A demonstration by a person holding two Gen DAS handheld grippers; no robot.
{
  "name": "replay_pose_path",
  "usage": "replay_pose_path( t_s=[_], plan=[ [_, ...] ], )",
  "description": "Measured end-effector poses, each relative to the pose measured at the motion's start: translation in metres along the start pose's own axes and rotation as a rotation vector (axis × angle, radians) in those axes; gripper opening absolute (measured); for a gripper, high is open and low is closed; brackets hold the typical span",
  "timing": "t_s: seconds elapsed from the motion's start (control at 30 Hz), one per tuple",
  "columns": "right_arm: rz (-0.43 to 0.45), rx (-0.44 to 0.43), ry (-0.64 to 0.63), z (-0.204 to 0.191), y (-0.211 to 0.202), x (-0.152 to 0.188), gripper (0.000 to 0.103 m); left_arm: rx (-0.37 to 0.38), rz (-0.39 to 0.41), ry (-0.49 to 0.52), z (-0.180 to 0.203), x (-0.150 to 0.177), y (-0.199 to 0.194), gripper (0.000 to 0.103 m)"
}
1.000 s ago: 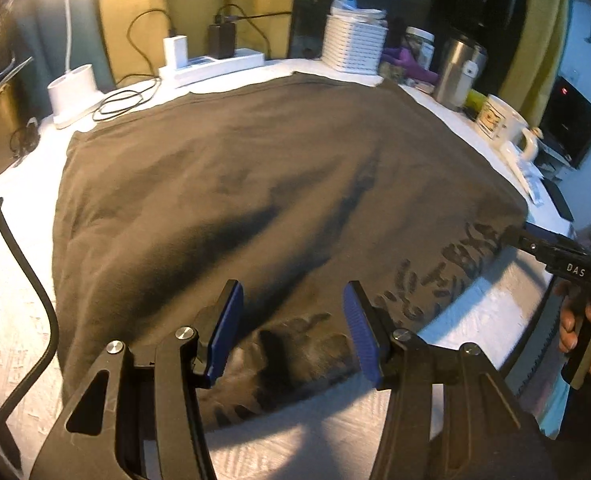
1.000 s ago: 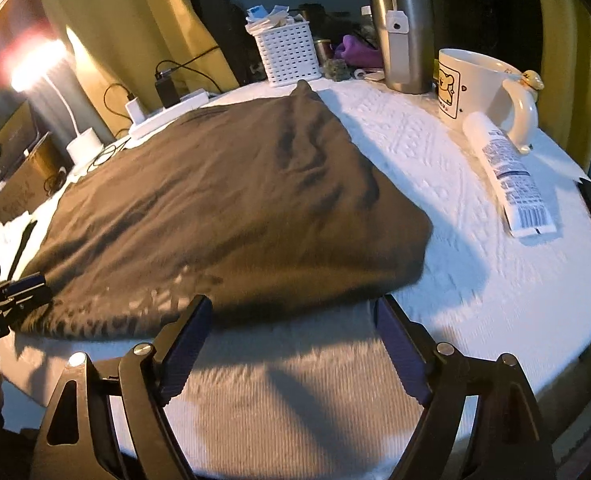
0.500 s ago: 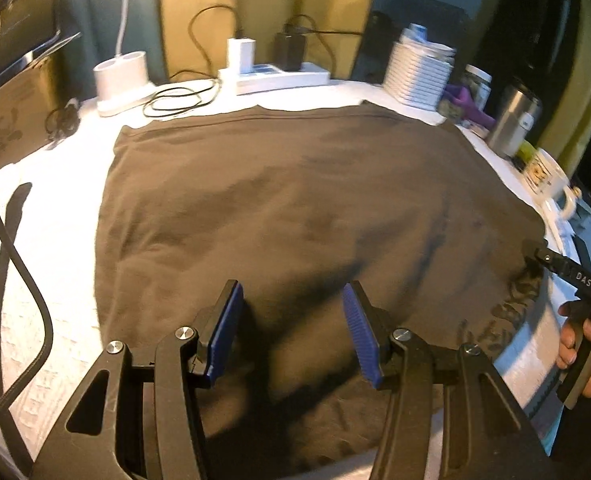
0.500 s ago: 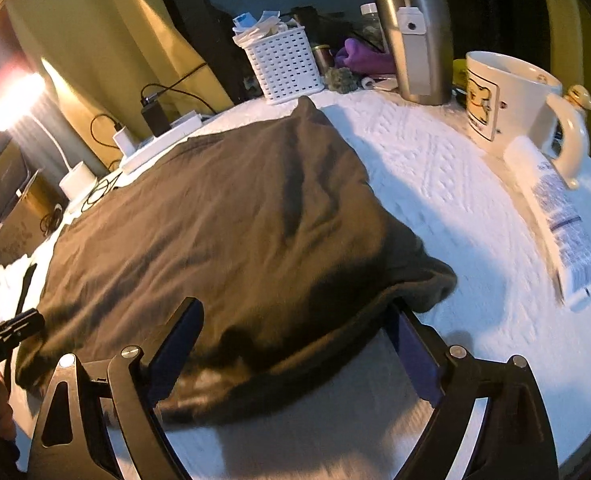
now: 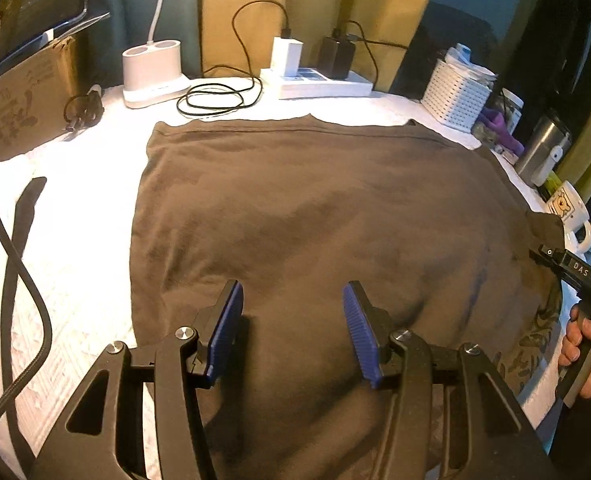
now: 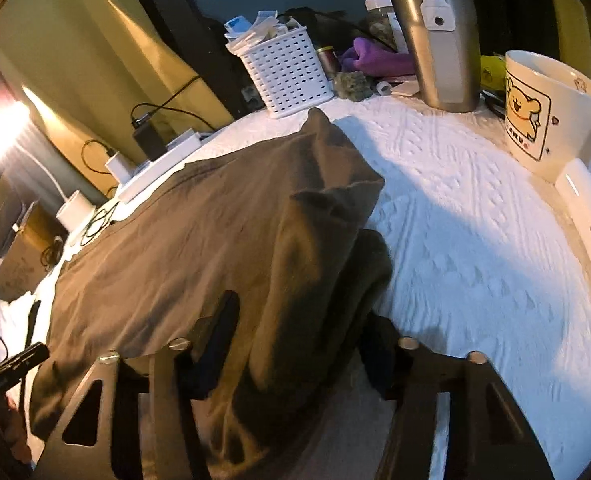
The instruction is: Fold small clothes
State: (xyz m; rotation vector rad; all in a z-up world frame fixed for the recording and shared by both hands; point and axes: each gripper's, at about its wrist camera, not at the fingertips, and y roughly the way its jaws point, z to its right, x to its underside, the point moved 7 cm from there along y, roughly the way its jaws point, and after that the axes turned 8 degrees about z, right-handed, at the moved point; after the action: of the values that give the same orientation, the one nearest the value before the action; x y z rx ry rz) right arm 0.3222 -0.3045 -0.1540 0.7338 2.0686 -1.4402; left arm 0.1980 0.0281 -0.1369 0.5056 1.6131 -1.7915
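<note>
The left hand-held gripper hovers low over the near part of the brown garment, its blue-padded fingers spread wide with cloth showing between them and nothing caught. The right hand-held gripper has its dark fingers apart, with a raised fold of the garment draped between and over them; whether the pads are actually pressing the cloth cannot be told. In the left view the right tool's black tip meets the garment's right edge, with the person's hand on its handle. The garment lies spread over the white textured surface, its far hem toward the back and a printed pattern showing at its near right edge. Beyond it stand a white power strip with chargers, a coiled black cable, a white basket, a steel tumbler and a bear mug.
</note>
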Motion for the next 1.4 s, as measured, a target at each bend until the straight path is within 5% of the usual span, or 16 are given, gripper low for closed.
replay_pose_path(
  t_s=[0.1,0.63,0.97,1.4],
  plan=[
    [-0.01,0.003,-0.01,0.001,0.005,-0.002,0.029,0.001,-0.002,-0.009,-0.008,-0.004,0.004,0.052],
    [0.016,-0.063,-0.103,-0.054,-0.008,-0.026,0.02,0.019,0.047,-0.028,-0.045,-0.028,0.006,0.052],
    [0.045,-0.199,-0.262,-0.146,-0.02,-0.029,0.018,0.042,0.084,-0.055,-0.068,-0.027,-0.013,0.052],
    [-0.019,-0.353,-0.407,-0.26,-0.019,0.016,0.017,0.038,0.124,-0.088,-0.114,-0.023,-0.036,0.052]
  ],
)
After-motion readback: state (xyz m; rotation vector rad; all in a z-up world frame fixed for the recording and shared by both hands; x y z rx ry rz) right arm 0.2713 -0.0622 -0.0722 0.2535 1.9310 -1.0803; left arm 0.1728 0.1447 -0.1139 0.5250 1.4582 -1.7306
